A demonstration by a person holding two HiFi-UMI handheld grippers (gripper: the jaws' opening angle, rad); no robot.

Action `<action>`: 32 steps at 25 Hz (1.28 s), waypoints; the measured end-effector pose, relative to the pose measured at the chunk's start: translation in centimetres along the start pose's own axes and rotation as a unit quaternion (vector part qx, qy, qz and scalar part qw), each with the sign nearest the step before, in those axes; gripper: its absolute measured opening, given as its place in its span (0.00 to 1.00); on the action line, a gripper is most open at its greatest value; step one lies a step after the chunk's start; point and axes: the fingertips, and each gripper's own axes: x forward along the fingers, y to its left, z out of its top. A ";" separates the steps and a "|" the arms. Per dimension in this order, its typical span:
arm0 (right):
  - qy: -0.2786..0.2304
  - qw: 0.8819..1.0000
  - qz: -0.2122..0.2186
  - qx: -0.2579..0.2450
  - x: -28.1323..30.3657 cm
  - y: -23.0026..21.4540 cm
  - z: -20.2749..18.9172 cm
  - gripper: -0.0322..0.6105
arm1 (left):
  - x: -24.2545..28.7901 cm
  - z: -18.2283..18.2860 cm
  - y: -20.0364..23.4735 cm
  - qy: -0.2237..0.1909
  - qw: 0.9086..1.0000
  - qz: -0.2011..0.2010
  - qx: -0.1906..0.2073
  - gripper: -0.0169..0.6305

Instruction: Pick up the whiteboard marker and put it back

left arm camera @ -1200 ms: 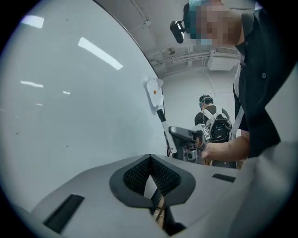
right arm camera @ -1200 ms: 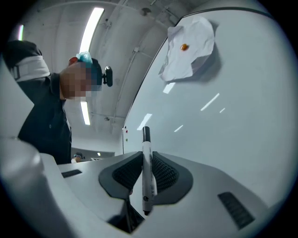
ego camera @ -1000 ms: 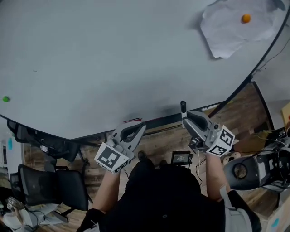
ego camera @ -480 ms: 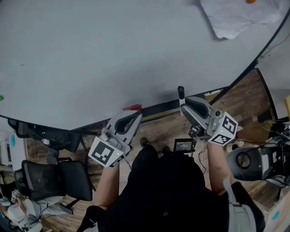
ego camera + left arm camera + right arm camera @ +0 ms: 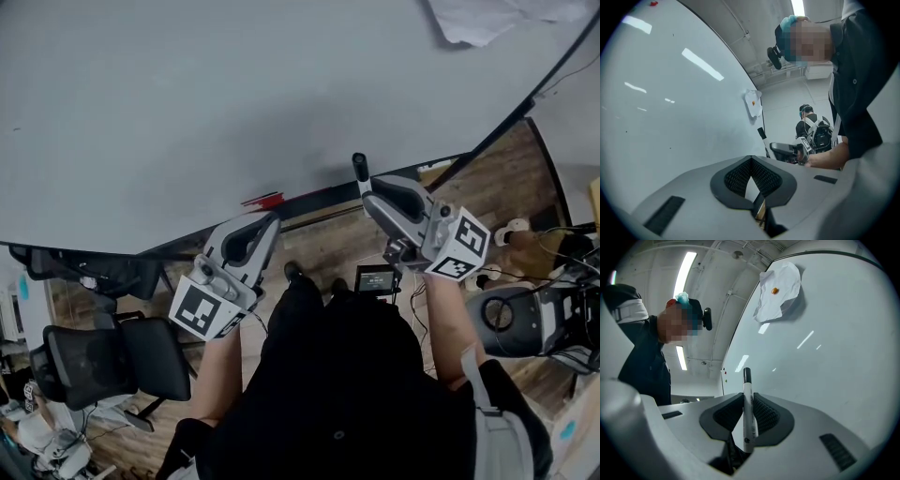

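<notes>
The right gripper [image 5: 367,187] clamps the marker [image 5: 748,413] between its pads, black cap up, just before the whiteboard [image 5: 187,112]. The left gripper [image 5: 272,220] has its jaws together, with nothing in them. On the ledge under the board lies a red thing [image 5: 267,201], between the two grippers. A paper [image 5: 780,291] hangs high on the board under an orange magnet [image 5: 775,290]. A chair [image 5: 122,370] stands at the left. The print on the marker is too small to read.
</notes>
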 end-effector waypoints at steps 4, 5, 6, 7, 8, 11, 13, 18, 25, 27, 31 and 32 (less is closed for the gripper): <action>0.010 1.000 -0.018 0.004 -0.1 -0.6 -0.7 0.17 | 0.0 -0.6 0.0 0.006 1.000 -0.005 -0.006 0.05; 0.009 1.000 -0.019 0.005 -0.3 -0.7 -0.8 0.17 | 0.0 -0.8 0.0 0.007 1.000 -0.006 -0.008 0.05; 0.008 1.000 -0.020 0.005 -0.4 -0.7 -0.7 0.17 | 0.0 -1.0 0.0 0.008 1.000 -0.007 -0.011 0.05; 0.009 1.000 -0.020 0.004 -0.4 -0.7 -0.6 0.17 | 0.1 -1.1 -0.1 0.008 1.000 -0.008 -0.013 0.05; 0.010 1.000 -0.021 0.003 -0.4 -0.6 -0.6 0.17 | 0.2 -1.2 -0.1 0.009 1.000 -0.009 -0.014 0.05; 0.017 1.000 -0.022 0.001 -0.5 -0.5 -0.6 0.17 | 0.3 -1.4 -0.3 0.011 1.000 -0.012 -0.019 0.05; 0.022 0.999 -0.023 0.001 -0.6 -0.6 -0.9 0.17 | 0.5 -1.7 -0.4 0.011 1.000 -0.013 -0.023 0.05; 0.039 0.999 -0.035 0.001 -0.6 -1.5 -1.8 0.17 | 0.7 -2.7 0.0 0.016 0.999 -0.012 -0.036 0.05; 0.064 0.996 -0.058 -0.010 -0.7 -2.2 -2.9 0.17 | 0.4 -4.3 -0.3 0.018 0.998 -0.013 -0.056 0.05; 0.081 0.994 -0.067 -0.027 -0.8 -2.6 -3.3 0.17 | -0.1 -4.9 -0.3 0.020 0.998 -0.010 -0.063 0.05; 0.134 0.985 -0.069 -0.079 -0.3 -4.4 -5.2 0.17 | -0.7 -7.1 0.8 0.026 0.996 0.003 -0.082 0.05; 0.155 0.981 -0.068 -0.098 -0.1 -5.0 -6.1 0.17 | -0.7 -7.7 1.3 0.026 0.995 0.008 -0.092 0.05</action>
